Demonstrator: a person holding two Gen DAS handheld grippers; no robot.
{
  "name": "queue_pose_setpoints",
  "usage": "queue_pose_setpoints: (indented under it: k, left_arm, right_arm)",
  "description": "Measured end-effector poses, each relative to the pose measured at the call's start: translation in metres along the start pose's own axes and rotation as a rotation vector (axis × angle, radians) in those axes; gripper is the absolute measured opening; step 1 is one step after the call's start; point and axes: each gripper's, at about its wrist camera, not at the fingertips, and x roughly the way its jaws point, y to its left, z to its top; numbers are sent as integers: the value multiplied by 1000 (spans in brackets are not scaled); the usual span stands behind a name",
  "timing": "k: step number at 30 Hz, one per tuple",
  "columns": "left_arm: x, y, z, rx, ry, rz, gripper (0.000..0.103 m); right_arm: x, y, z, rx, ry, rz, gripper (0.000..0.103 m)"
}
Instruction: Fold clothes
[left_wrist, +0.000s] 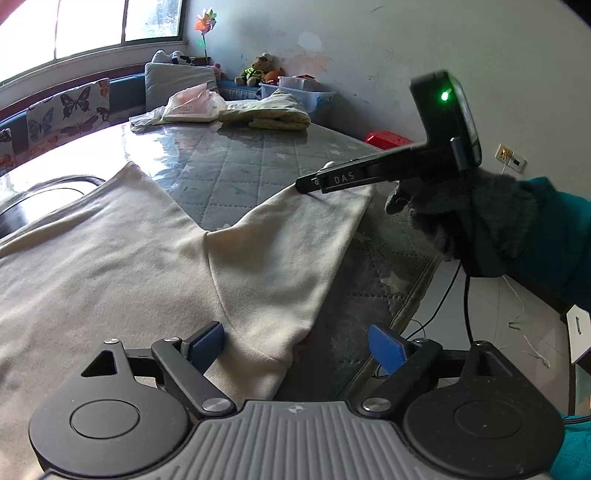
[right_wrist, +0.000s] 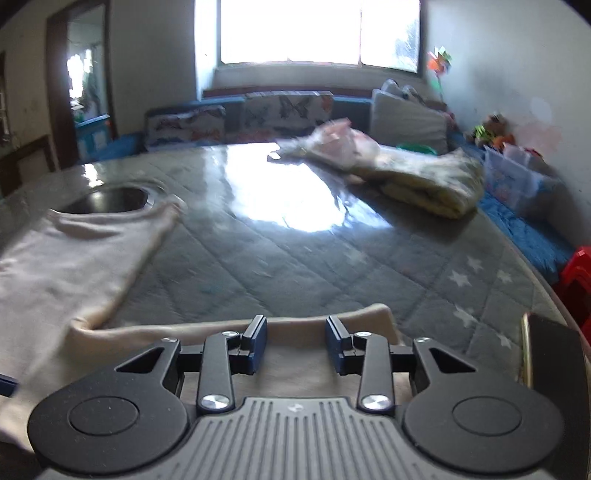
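A cream long-sleeved top (left_wrist: 110, 266) lies flat on the grey quilted table (left_wrist: 236, 177), its sleeve (left_wrist: 291, 236) stretched toward the right edge. My left gripper (left_wrist: 297, 345) is open, its blue pads either side of the sleeve's lower hem near the armpit. My right gripper (left_wrist: 306, 184) shows from the side at the sleeve's cuff end. In the right wrist view the right gripper (right_wrist: 295, 341) is open just above the cuff (right_wrist: 332, 321), nothing between its pads. The top's body (right_wrist: 74, 258) and neckline lie to the left there.
A folded yellowish cloth (left_wrist: 273, 110) and a pink plastic bag (left_wrist: 192, 105) sit at the table's far end. Butterfly cushions (left_wrist: 66, 110), a blue bench, toys and a plastic bin (left_wrist: 306, 92) line the wall. A red stool (left_wrist: 388, 139) stands by the right edge.
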Motion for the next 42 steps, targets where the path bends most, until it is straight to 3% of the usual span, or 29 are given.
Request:
queue_pose_setpoints:
  k: [5, 9, 13, 19, 24, 30, 34, 42]
  left_arm:
    - [-10, 6, -2, -37, -23, 8, 88]
    - [-27, 22, -4, -88, -58, 63, 89]
    - [-45, 44, -9, -140, -82, 144, 89]
    - [-69, 74, -27, -223, -95, 264, 89]
    - [-88, 88, -47, -254, -94, 337, 87]
    - [-94, 86, -66, -210, -68, 378, 87]
    - [-97, 80, -75, -149, -55, 389, 87]
    - [-106, 84, -68, -154, -88, 415, 87]
  right_arm:
    - [4, -17, 0, 29, 8, -53, 40]
    - [0, -15, 2, -5, 11, -102, 42]
    - [-16, 6, 4, -30, -13, -21, 46]
    - [-40, 78, 7, -193, -39, 215, 64]
    - [-48, 136, -3, -352, -31, 370, 65]
    - [-53, 178, -30, -550, -14, 437, 65]
    - [-62, 182, -39, -635, -32, 422, 65]
    - [-69, 187, -35, -652, -42, 444, 66]
